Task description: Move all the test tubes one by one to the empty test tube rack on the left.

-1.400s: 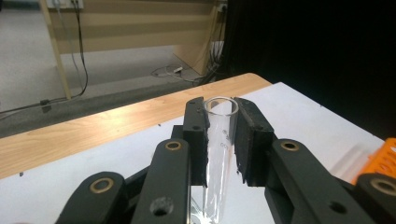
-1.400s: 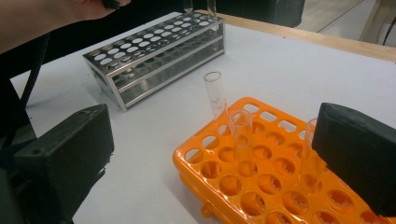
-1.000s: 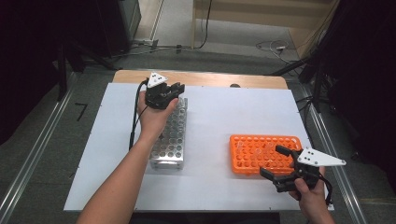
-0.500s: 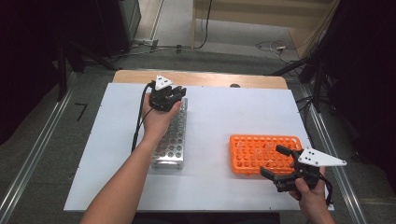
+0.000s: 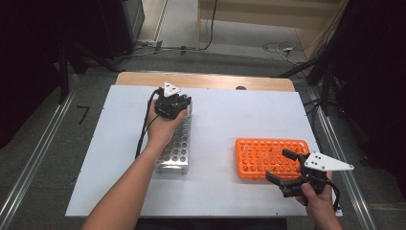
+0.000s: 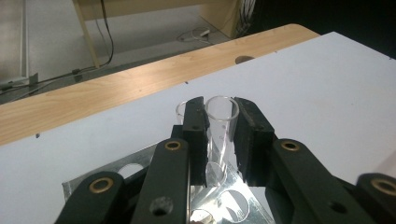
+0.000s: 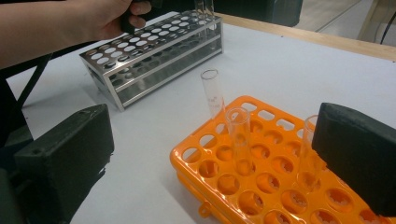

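A: Left gripper (image 6: 219, 140), what's the state?

B: Clamped on a clear glass test tube (image 6: 222, 128). Pads press both sides just under the rim. The tube stands upright between the jaws with its lower end in the metal rack (image 5: 176, 143), at the rack's far end.

A: Step?

B: My read is the pickup from the metal rack. Grip is made, but the tube isn't clear of its hole yet. A second tube rim (image 6: 181, 111) sits just behind the left jaw, close enough to matter.

A: Right gripper (image 5: 282, 167)?

B: Jaws stand wide apart with nothing between them. It's parked at the near edge of the orange rack (image 5: 270, 157), which sits directly ahead of its jaws. In the right gripper view there are three tubes in the orange rack (image 7: 243, 135), between and beyond the two pads.

A: Next move?

B: Judgement only: lift straight up along the tube's axis until the bottom clears the rack, with no tilt, or the glass binds in the hole or knocks the neighbour. Then carry it over to the orange rack and lower it into a free hole. There are plenty on the near rows.

A: Risk?

B: Smooth glass gripped near the rim may slip or swing.
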`<state>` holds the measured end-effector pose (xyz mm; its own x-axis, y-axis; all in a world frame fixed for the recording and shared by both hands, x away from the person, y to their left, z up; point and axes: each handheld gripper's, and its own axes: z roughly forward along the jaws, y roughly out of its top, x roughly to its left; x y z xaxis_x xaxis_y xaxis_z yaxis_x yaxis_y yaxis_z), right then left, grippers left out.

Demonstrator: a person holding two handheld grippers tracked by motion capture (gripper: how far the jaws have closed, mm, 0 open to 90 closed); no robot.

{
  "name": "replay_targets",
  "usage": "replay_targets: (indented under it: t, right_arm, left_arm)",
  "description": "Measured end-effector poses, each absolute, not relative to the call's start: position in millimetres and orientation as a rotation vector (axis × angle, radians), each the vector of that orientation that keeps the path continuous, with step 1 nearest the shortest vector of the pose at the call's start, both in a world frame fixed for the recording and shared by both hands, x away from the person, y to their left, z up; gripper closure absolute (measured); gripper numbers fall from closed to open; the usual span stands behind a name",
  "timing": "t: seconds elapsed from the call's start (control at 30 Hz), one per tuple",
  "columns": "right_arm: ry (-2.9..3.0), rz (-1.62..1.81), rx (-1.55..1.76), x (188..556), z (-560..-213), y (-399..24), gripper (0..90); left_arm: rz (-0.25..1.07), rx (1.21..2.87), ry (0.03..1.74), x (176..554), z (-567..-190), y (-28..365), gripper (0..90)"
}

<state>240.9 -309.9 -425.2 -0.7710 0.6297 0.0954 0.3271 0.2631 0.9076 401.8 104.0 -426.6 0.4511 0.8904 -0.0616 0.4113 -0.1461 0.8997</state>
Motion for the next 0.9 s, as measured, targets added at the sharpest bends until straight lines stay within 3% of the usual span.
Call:
replay_targets:
  t: [0.6, 0.9]
  right_arm:
    - [2.249, 1.504, 0.89, 242.2, -426.1, -310.5, 0.0]
    - [2.24, 1.506, 0.904, 243.3, -426.0, -312.7, 0.0]
  left_arm:
    - [0.556, 1.809, 1.158, 405.3, -432.8, 104.6, 73.9]
    - [0.515, 1.765, 1.165, 398.9, -425.8, 107.1, 54.3]
